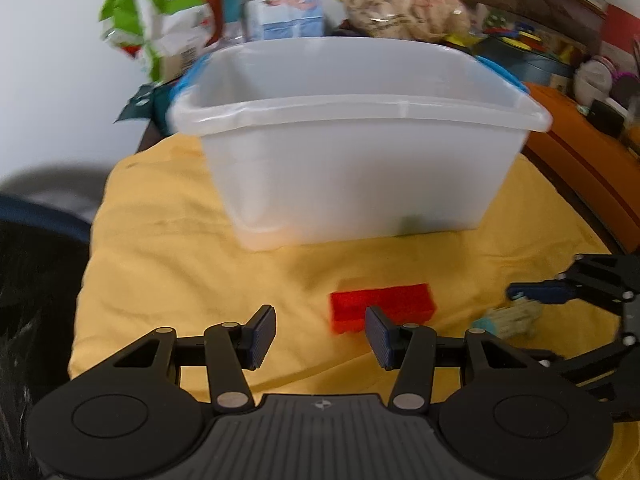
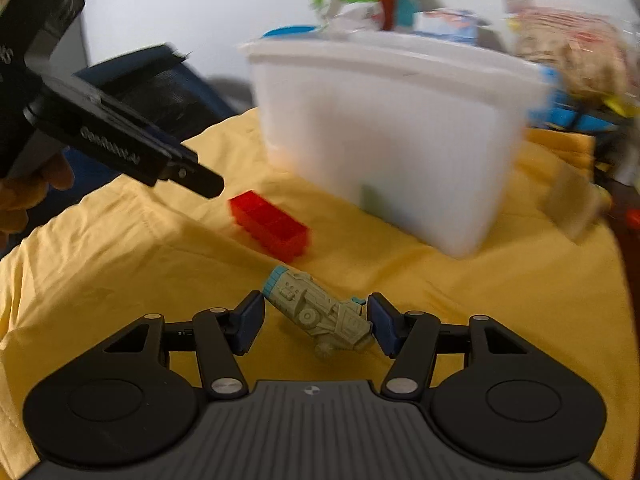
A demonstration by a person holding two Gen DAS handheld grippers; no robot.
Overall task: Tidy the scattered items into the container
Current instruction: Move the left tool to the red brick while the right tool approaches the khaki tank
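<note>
A translucent white plastic bin (image 1: pixel 352 148) stands on the yellow cloth (image 1: pixel 168 248); it also shows in the right wrist view (image 2: pixel 392 136). A red brick (image 1: pixel 384 304) lies on the cloth in front of it, just ahead of my open, empty left gripper (image 1: pixel 320 336). In the right wrist view the brick (image 2: pixel 272 224) lies left of centre. A grey-green toy vehicle with light blue ends (image 2: pixel 320 312) lies between the open fingers of my right gripper (image 2: pixel 316 324), untouched or barely touched. The toy (image 1: pixel 508 316) and right gripper (image 1: pixel 560 300) show at the right of the left view.
Behind the bin are snack bags (image 1: pixel 404 4), a green and white bag (image 1: pixel 160 12) and a blue-white carton (image 1: pixel 288 12). An orange surface (image 1: pixel 580 152) with clutter lies to the right. A dark chair (image 2: pixel 160 88) stands left of the cloth. My left gripper (image 2: pixel 120 144) reaches in from the left.
</note>
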